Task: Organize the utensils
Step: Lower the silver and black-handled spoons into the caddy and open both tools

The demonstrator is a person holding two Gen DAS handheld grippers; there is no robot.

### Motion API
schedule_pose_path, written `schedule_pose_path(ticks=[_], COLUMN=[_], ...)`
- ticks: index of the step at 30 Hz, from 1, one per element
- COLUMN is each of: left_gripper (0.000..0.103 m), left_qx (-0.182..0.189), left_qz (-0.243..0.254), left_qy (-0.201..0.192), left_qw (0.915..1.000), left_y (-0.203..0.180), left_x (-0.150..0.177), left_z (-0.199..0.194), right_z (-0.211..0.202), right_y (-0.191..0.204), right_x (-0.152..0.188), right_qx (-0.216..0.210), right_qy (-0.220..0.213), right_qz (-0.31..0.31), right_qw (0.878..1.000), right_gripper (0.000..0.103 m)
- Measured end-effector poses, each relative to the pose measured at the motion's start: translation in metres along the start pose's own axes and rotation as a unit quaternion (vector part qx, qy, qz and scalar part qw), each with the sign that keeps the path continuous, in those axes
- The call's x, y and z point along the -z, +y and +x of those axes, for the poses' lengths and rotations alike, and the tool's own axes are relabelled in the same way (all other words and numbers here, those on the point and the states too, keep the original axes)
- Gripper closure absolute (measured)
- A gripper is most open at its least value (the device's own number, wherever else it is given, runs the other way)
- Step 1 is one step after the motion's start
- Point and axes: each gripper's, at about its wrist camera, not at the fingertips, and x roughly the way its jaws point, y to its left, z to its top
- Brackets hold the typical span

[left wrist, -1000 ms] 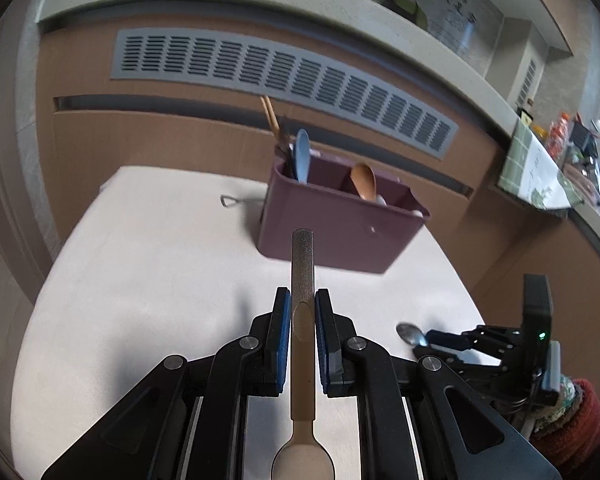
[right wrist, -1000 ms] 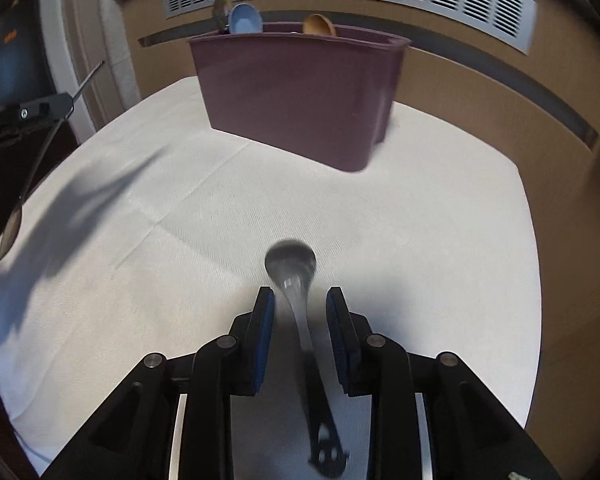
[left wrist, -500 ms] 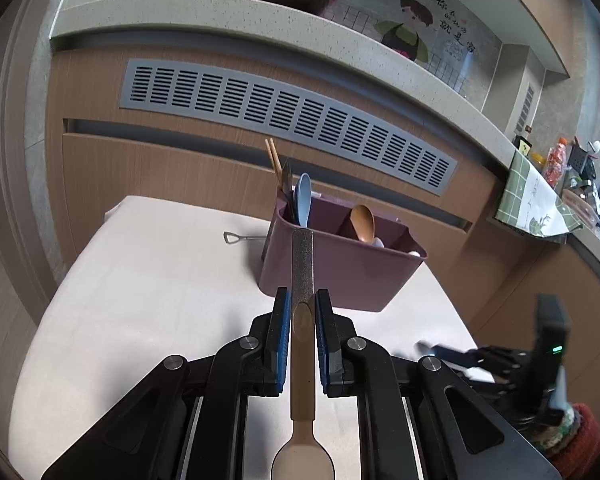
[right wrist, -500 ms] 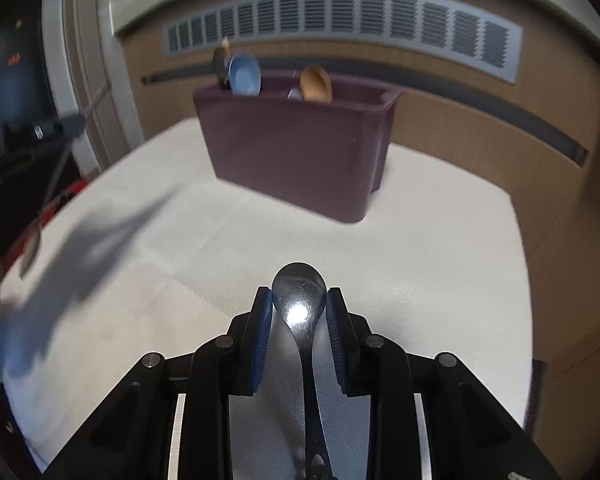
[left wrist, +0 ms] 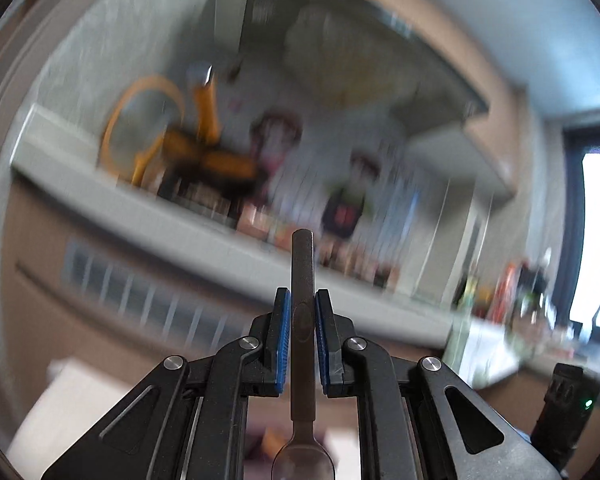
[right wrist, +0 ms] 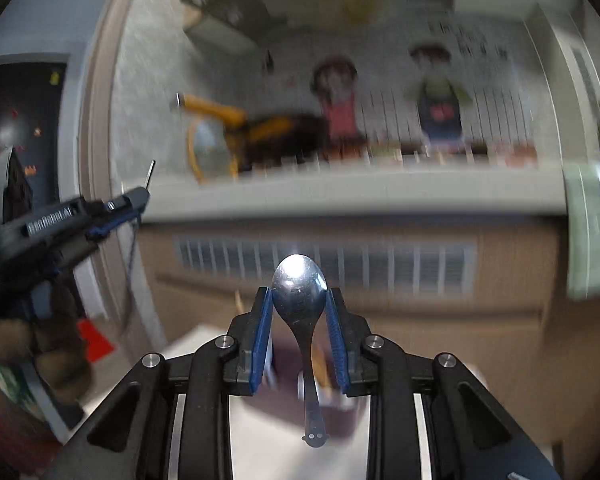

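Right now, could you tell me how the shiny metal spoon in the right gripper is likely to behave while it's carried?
The metal spoon looks rigid, so it probably won't flex. Its polished, rounded bowl sits between the right gripper pads, a curved, slick surface that may slip or pivot. The long handle hangs below the grip, so it could swing if jolted.

The left black two-finger gripper with blue pads [left wrist: 302, 338] points up and forward, its jaws drawn in tight on the flat handle of a brownish spoon [left wrist: 303, 320], pads pressing both edges; the right black two-finger gripper with blue pads [right wrist: 299, 330] is likewise raised, jaws closed against the bowl of a shiny steel spoon [right wrist: 300, 300]; in the right wrist view the left gripper [right wrist: 118, 210] shows at the left edge, tilted upward.
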Motion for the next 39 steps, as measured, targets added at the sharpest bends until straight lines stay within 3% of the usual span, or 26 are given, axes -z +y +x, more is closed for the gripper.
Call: schedule_pose_path(ticks=[2, 4, 8, 13, 21, 27, 29, 31, 35, 39], left_gripper=[0.091, 0.091, 0.091, 0.091, 0.091, 0.087, 0.072, 0.063, 0.063, 0.063], left_qx=[-0.007, -0.022, -0.042, -0.050, -0.054, -0.047, -0.051, -0.054, -0.096, -0.111], left_qz=[0.003, -0.005, -0.016, -0.025, 0.011, 0.006, 0.005, 0.003, 0.020, 0.046], left_qy=[-0.041, -0.048, -0.002, 0.037, 0.048, 0.083, 0.112, 0.131, 0.178, 0.217], left_qw=[0.9991, 0.9986, 0.9990, 0.9978, 0.9973, 0.9954, 0.9924, 0.9898, 0.9792, 0.9688], left_y=[0.003, 0.011, 0.030, 0.046, 0.045, 0.052, 0.054, 0.056, 0.054, 0.048], left_x=[0.001, 0.011, 0.035, 0.066, 0.105, 0.120, 0.122, 0.119, 0.107, 0.104], left_z=[0.011, 0.030, 0.070, 0.100, 0.123, 0.121, 0.118, 0.111, 0.077, 0.029], right_z=[0.010, 0.019, 0.048, 0.085, 0.114, 0.119, 0.118, 0.112, 0.084, 0.049], right_y=[0.000, -0.003, -0.018, -0.032, -0.048, -0.048, -0.050, -0.053, -0.043, -0.022], right_x=[-0.020, -0.032, -0.030, -0.005, 0.034, 0.053, 0.060, 0.068, 0.078, 0.086], right_qx=[0.002, -0.001, -0.002, -0.007, 0.011, 0.013, 0.011, 0.021, 0.048, 0.056], right_qy=[-0.024, -0.040, -0.044, -0.007, 0.027, 0.049, 0.068, 0.082, 0.094, 0.111], right_qz=[-0.005, -0.004, 0.018, 0.054, 0.081, 0.081, 0.093, 0.108, 0.098, 0.080], right_qw=[1.000, 0.999, 0.999, 0.998, 0.996, 0.995, 0.993, 0.991, 0.990, 0.989], right_gripper=[0.078, 0.078, 0.078, 0.078, 0.078, 0.077, 0.076, 0.076, 0.075, 0.071])
